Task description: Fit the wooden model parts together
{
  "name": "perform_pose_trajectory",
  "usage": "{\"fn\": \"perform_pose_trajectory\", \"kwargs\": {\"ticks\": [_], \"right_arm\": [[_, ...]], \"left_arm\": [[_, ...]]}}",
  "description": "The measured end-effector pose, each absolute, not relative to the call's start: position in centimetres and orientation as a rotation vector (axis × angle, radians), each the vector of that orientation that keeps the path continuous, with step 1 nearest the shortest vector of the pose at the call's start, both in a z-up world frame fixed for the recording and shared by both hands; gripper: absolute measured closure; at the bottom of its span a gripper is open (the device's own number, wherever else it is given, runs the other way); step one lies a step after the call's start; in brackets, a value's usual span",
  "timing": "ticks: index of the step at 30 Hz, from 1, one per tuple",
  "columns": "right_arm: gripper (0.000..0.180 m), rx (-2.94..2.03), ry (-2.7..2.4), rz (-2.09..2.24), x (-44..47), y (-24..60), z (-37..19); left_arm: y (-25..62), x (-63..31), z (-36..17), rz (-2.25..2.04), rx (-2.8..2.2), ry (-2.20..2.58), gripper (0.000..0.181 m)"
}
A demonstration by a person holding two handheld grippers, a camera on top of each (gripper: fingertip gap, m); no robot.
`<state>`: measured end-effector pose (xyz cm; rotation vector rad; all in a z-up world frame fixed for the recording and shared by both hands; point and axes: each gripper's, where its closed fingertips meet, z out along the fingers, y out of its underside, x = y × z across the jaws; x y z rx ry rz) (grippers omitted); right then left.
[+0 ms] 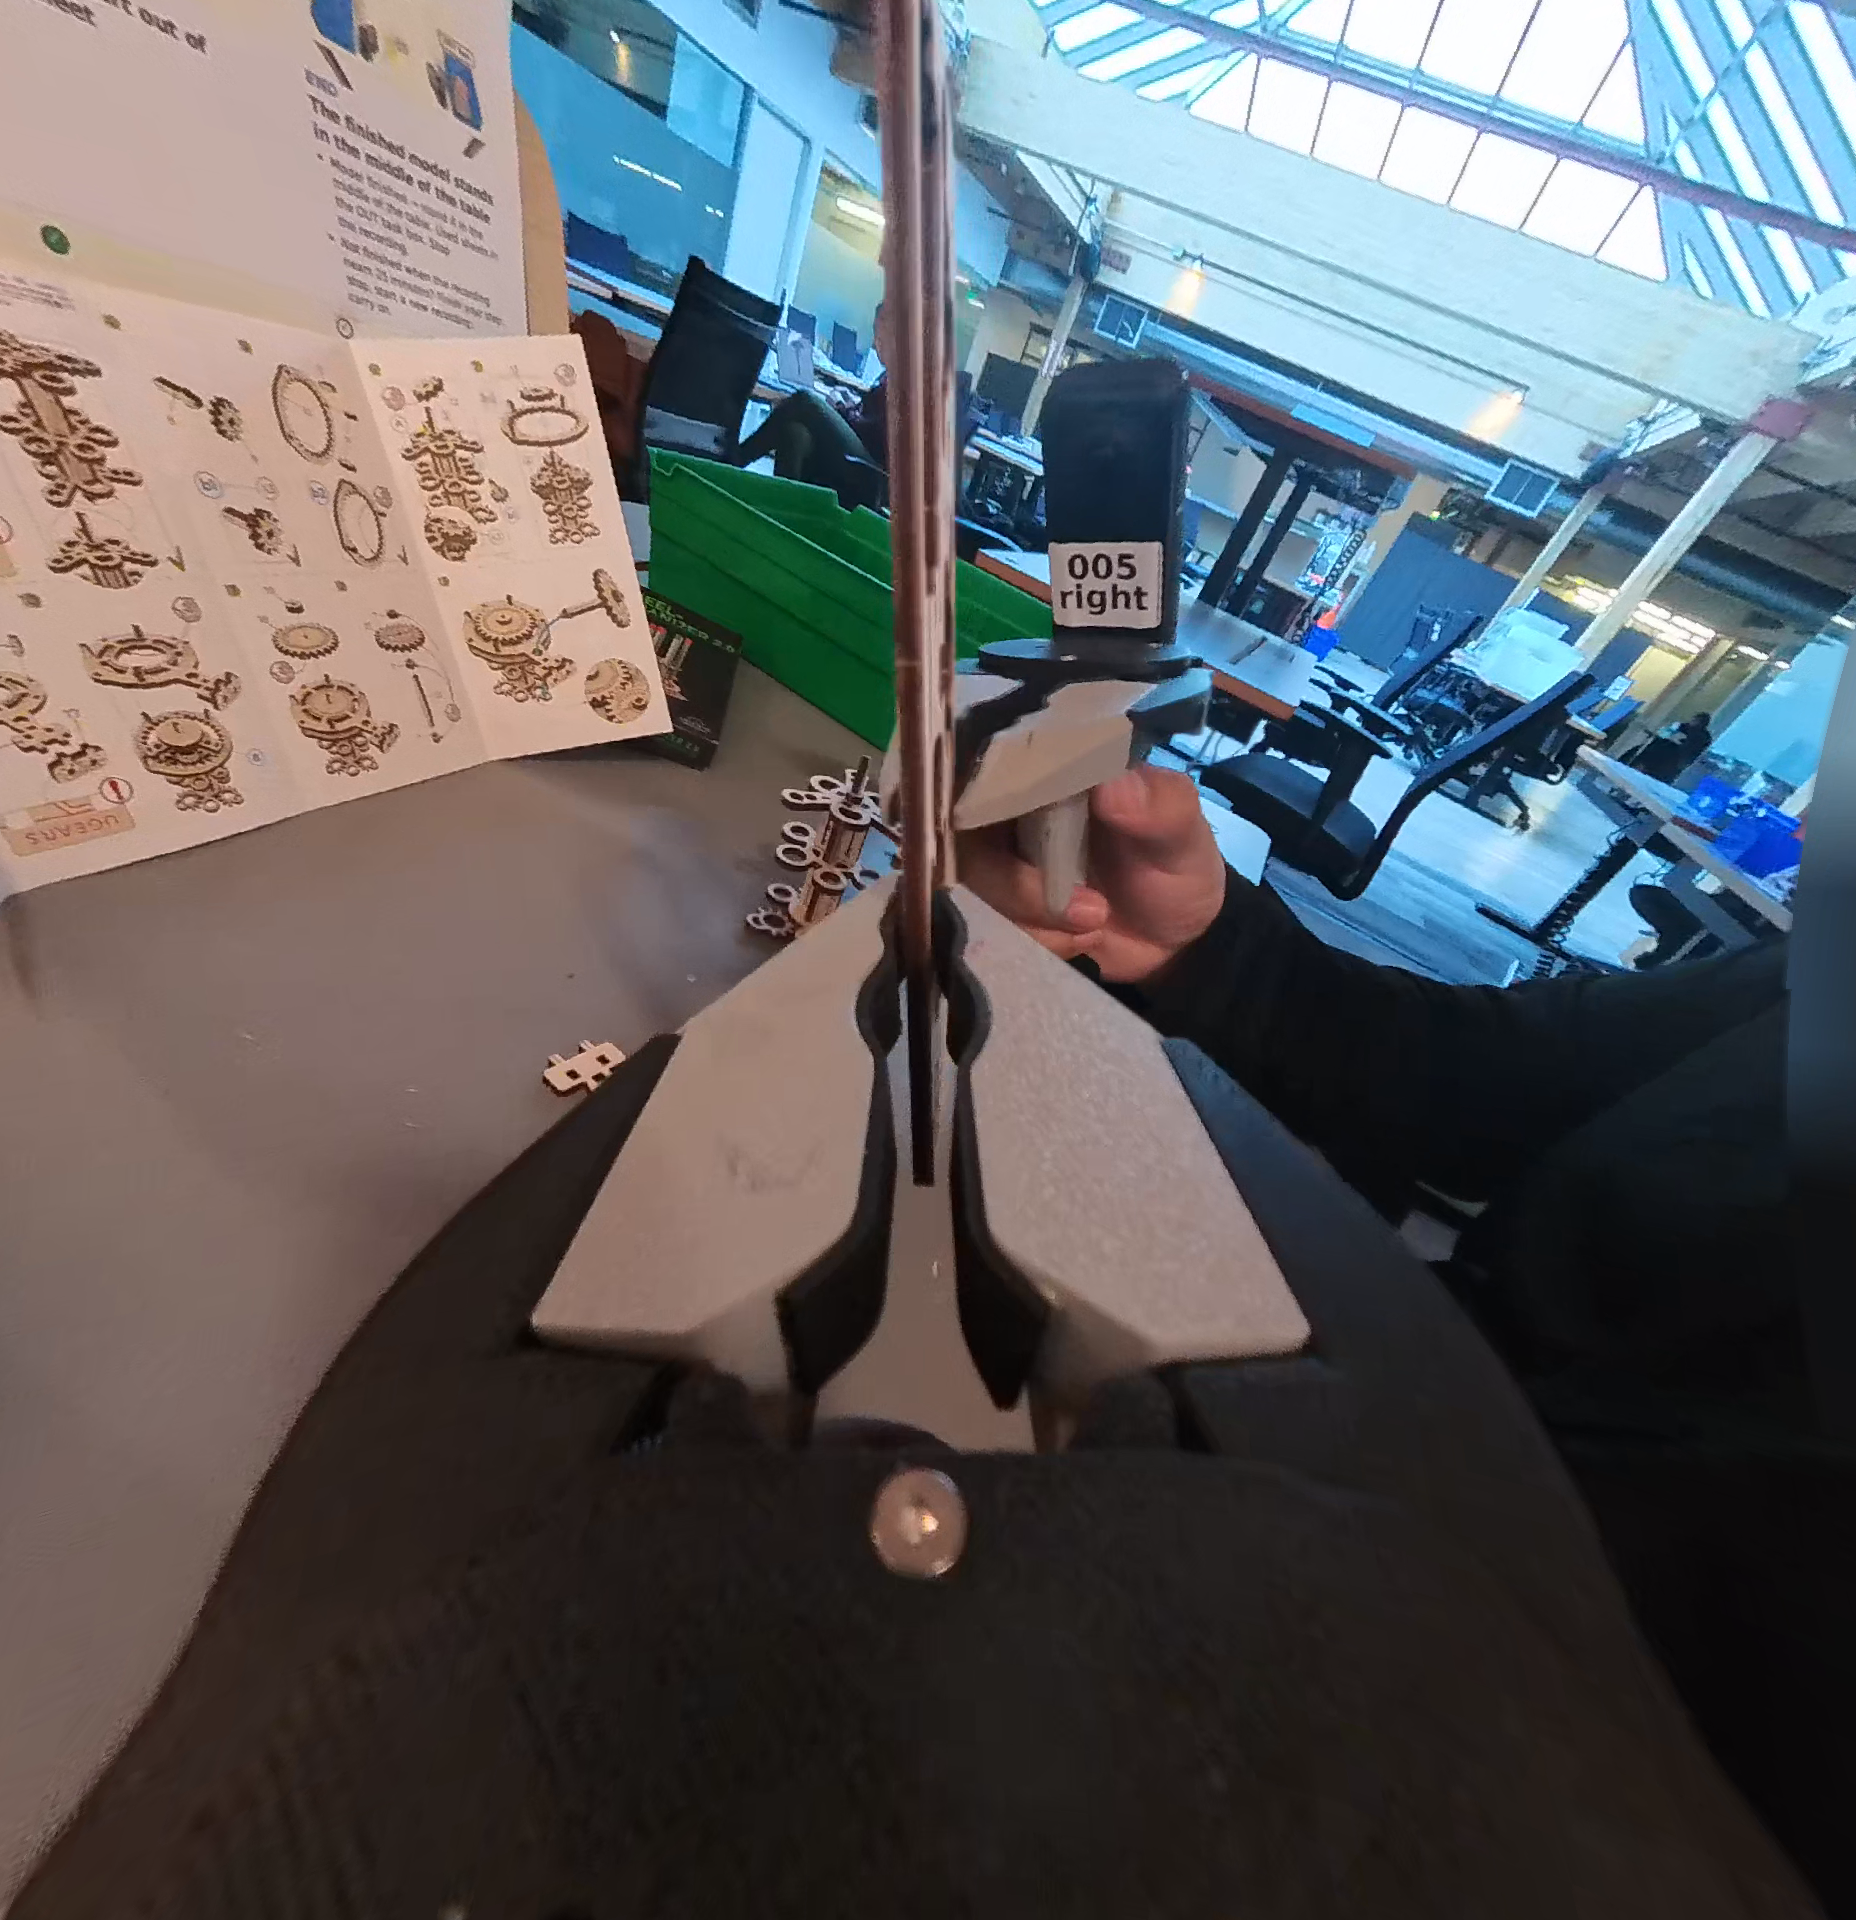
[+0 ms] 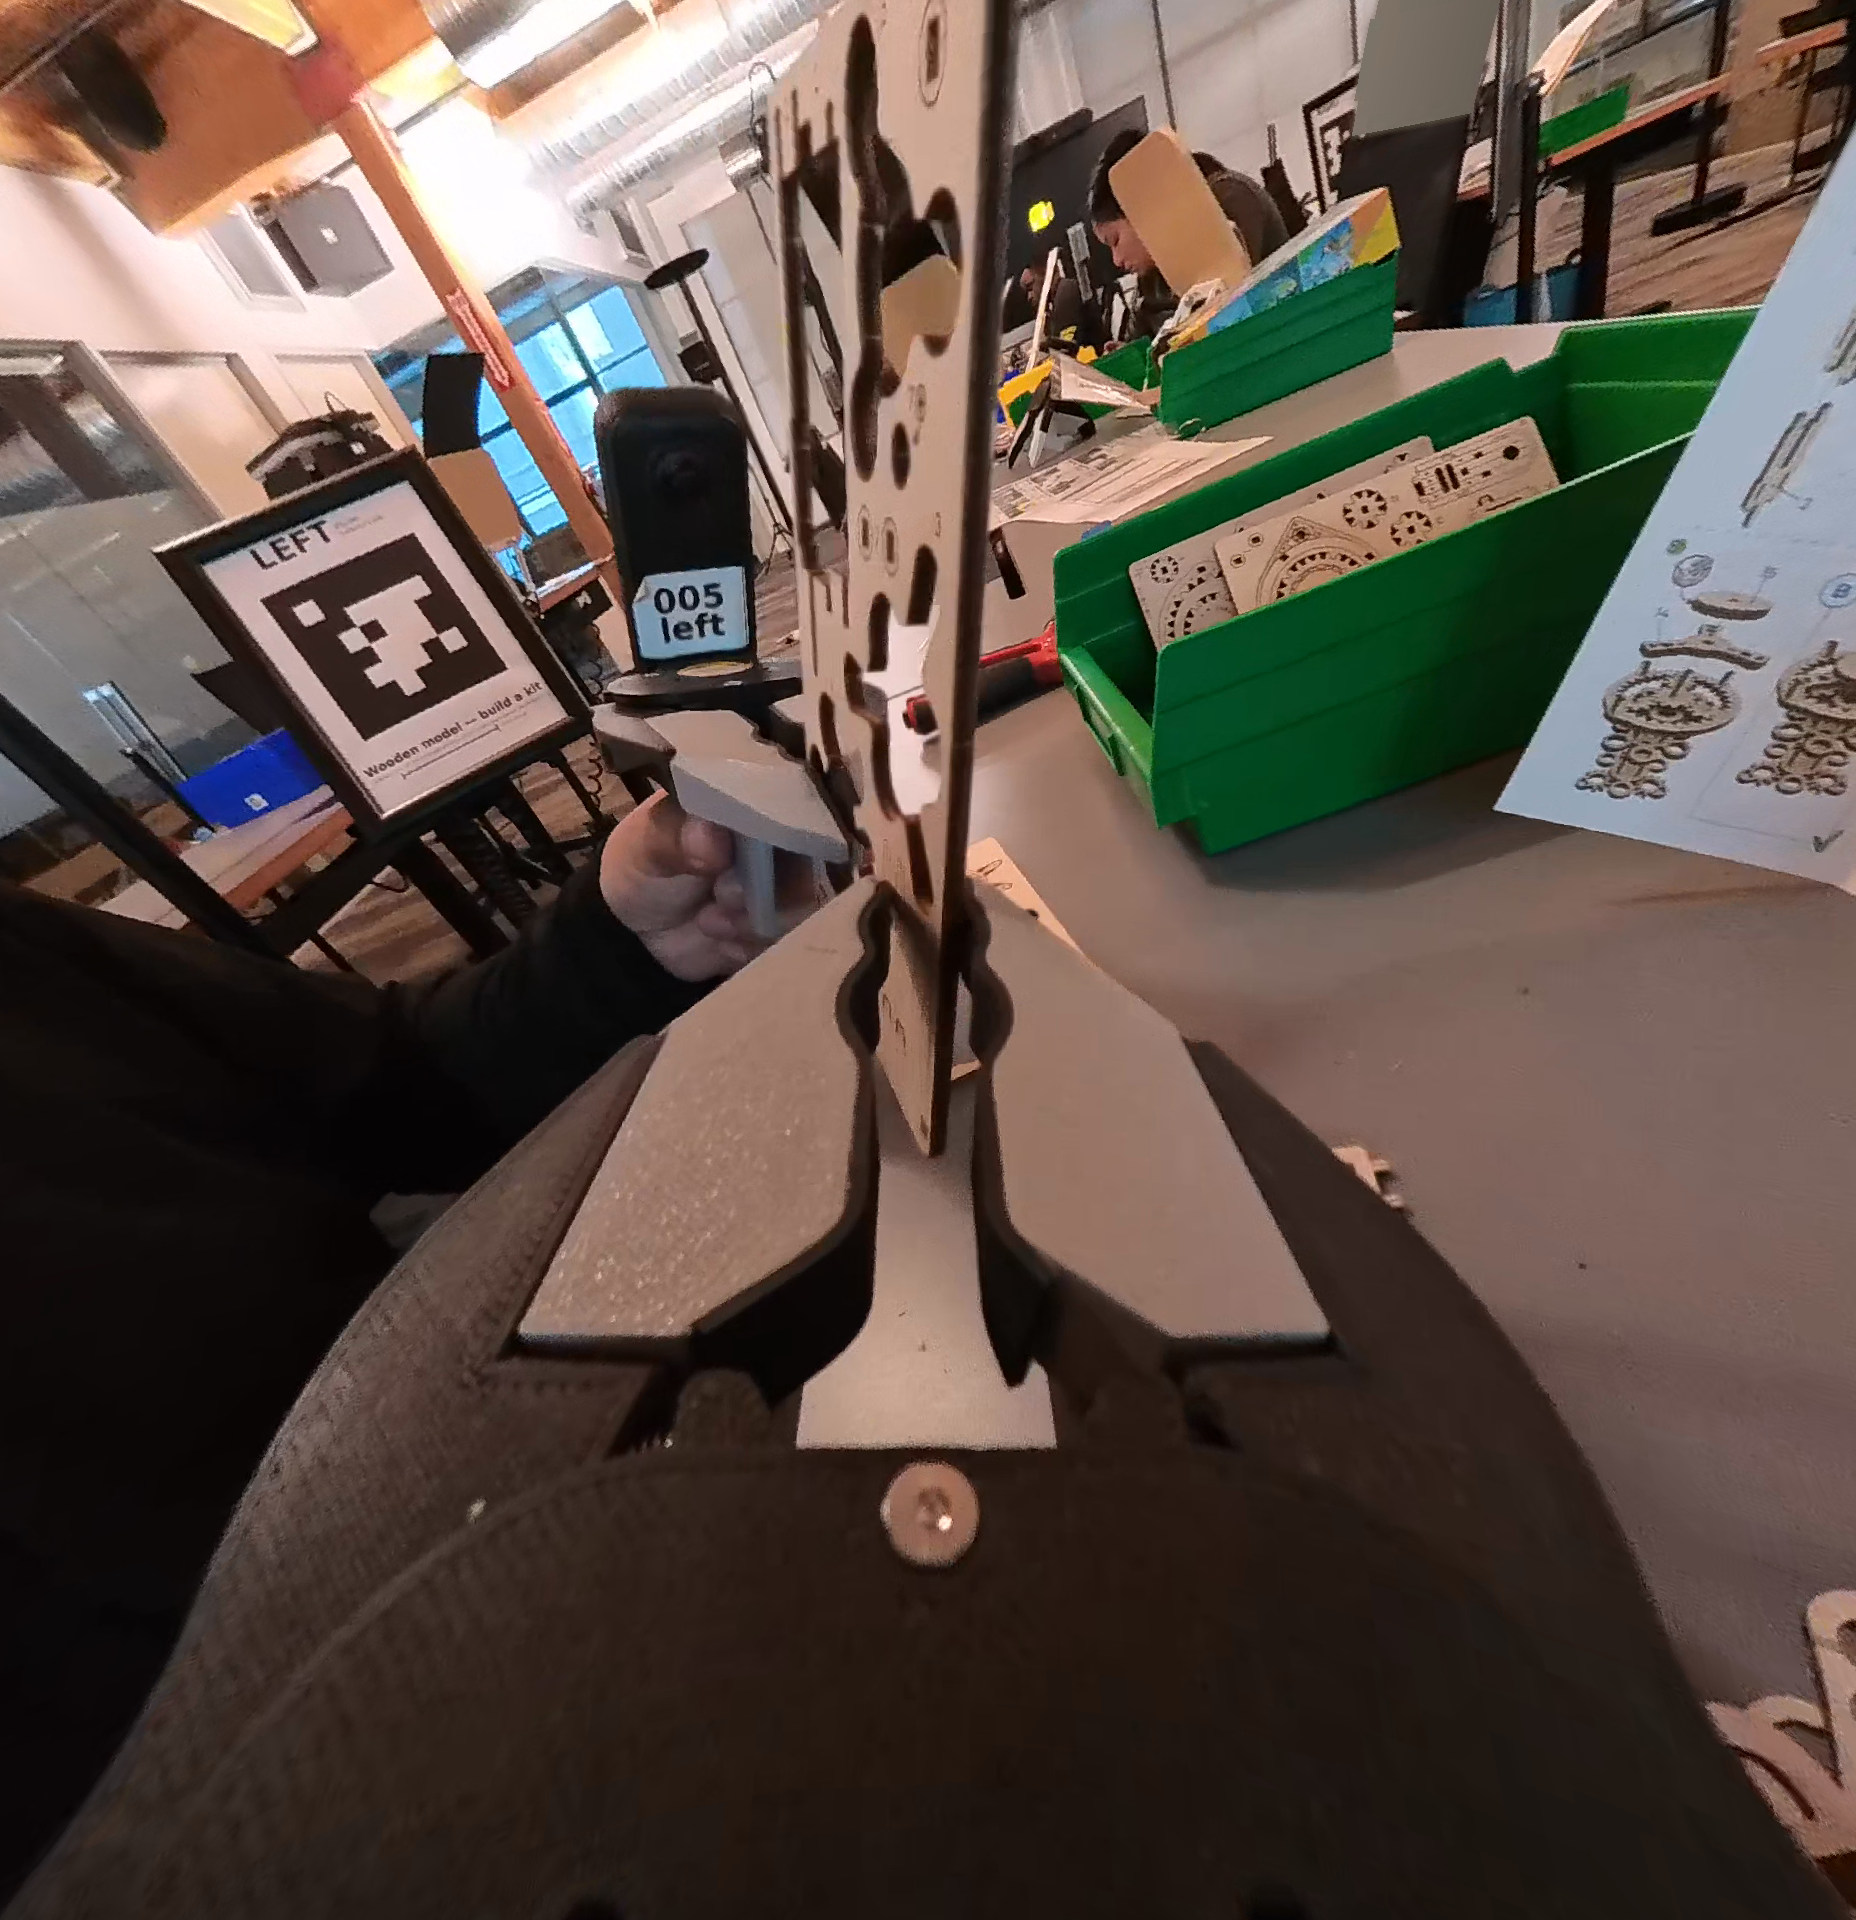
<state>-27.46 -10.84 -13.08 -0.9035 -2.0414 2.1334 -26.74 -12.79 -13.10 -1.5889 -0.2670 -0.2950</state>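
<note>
Left wrist view: my left claw [image 1: 919, 935] is pressed together on a thin wooden parts sheet [image 1: 916, 436], which I see edge-on, standing upright and running out of the top of the picture. Just beyond the sheet, my right claw [image 1: 934, 790] meets the same sheet from the far side, with my right hand [image 1: 1132, 883] wrapped around its handle. Behind the sheet, on the grey table [image 1: 280, 1039], stands a partly built wooden model [image 1: 825, 852] made of stacked ringed plates on a post. A small loose wooden piece [image 1: 583, 1068] lies flat on the table near my left claw. Folded instruction sheets [image 1: 280, 540] stand propped at the left, and a green bin [image 1: 799, 592] sits behind them.

Right wrist view: my right claw [image 2: 924, 935] pinches the lower edge of the same sheet [image 2: 908, 436], which stands upright and shows many empty cut-outs. My left claw [image 2: 851, 821] grips it from the opposite side, held by my left hand [image 2: 675, 894]. To the right on the table, a green bin [image 2: 1371, 665] holds more uncut wooden sheets [image 2: 1350, 540] leaning inside it. An instruction sheet [image 2: 1755, 623] stands at the far right. A framed marker sign [image 2: 384, 644] stands at the left, off the table. Pale wooden pieces [image 2: 1828, 1735] show at the bottom right corner.
</note>
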Motion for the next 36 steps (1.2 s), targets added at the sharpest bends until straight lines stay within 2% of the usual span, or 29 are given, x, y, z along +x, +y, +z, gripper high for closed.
{"fn": "perform_pose_trajectory", "kwargs": {"ticks": [6,9,10,11,12,13,24,36], "right_arm": [[0.172,-0.886,-2.04,2.215,-27.0,-10.9,-12.6],[0.178,-0.881,-2.041,2.253,-26.7,-11.2,-12.5],[0.18,-0.869,-2.054,2.253,-26.5,-11.4,-12.5],[0.179,-0.859,-2.062,2.247,-26.4,-11.6,-12.6],[0.178,-0.856,-2.06,2.241,-26.4,-11.7,-12.6],[0.176,-0.854,-2.057,2.239,-26.4,-11.6,-12.6],[0.167,-0.831,-1.989,2.056,-27.3,-10.8,-12.8],[0.169,-0.824,-1.986,2.116,-27.0,-10.7,-12.4]], "left_arm": [[-12.8,-25.8,-12.7,-0.319,-1.558,-0.228,0.181],[-12.2,-24.8,-13.1,-0.445,-1.564,-0.231,0.139],[-11.9,-24.6,-13.7,-0.443,-1.584,-0.229,0.138],[-11.5,-24.3,-14.4,-0.435,-1.616,-0.222,0.147],[-11.3,-24.3,-14.9,-0.407,-1.646,-0.218,0.168],[-11.1,-24.4,-15.1,-0.37,-1.651,-0.208,0.179],[-10.5,-25.3,-14.9,-0.302,-1.671,-0.248,0.18],[-10.1,-24.9,-14.7,-0.287,-1.688,-0.217,0.18]]}}
